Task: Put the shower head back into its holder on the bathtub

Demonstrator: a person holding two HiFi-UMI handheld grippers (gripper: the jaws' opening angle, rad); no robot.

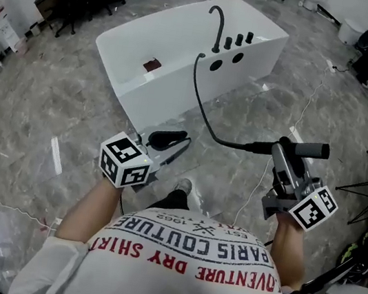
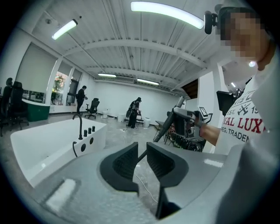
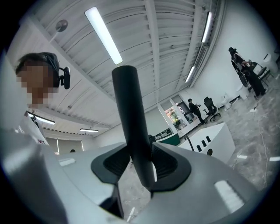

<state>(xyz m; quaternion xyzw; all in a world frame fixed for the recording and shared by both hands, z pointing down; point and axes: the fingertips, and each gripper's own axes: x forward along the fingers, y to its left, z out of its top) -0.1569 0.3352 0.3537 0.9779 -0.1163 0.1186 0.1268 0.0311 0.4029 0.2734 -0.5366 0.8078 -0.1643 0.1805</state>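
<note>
The white bathtub (image 1: 182,73) stands well ahead of both pairs of fingertips, out of reach of either. From its rim beside the black faucet (image 1: 218,19), a dark hose (image 1: 201,104) curves down and back to the shower head (image 3: 130,109). The black handle of the shower head stands between the 2 fingers of the right gripper (image 3: 141,162), which are clamped on it from both sides. The left gripper (image 2: 141,159) carries nothing; its 2 fingers are a narrow gap apart with nothing between them. So I judge the pickup done and the return hardly begun: the shower head must be carried to the tub, lined up and lowered into its holder. The holder likely sits by the 3 knobs (image 1: 238,40), far beyond the fingertips, though I cannot tell which opening it is.
</note>
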